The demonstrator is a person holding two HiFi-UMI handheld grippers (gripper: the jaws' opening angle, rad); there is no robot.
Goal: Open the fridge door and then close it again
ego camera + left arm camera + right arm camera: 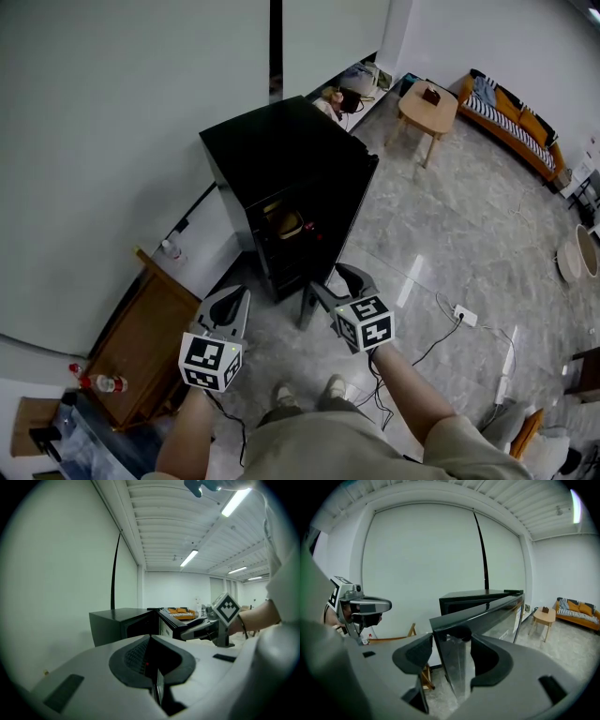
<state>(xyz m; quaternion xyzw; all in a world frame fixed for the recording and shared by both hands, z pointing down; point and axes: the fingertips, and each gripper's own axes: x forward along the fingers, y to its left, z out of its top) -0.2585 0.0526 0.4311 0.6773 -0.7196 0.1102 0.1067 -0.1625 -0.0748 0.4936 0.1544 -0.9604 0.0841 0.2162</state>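
A black fridge (281, 150) stands against the white wall with its door (342, 220) swung partly open. My right gripper (333, 281) straddles the door's free edge (450, 634), jaws wide, one pad against each face of it (452, 656). My left gripper (236, 295) hovers shut and empty to the left of the fridge front; its closed tips (155, 670) point past the fridge (122, 623). The right gripper (206, 627) shows on the door in the left gripper view. A yellowish item (287, 225) lies on a shelf inside.
A wooden folding stand (141, 347) with a bottle (103, 382) beside it sits at the left by the wall. A power strip and cable (464, 315) lie on the marble floor to the right. A small wooden table (429, 105) and a sofa (516, 122) stand farther off.
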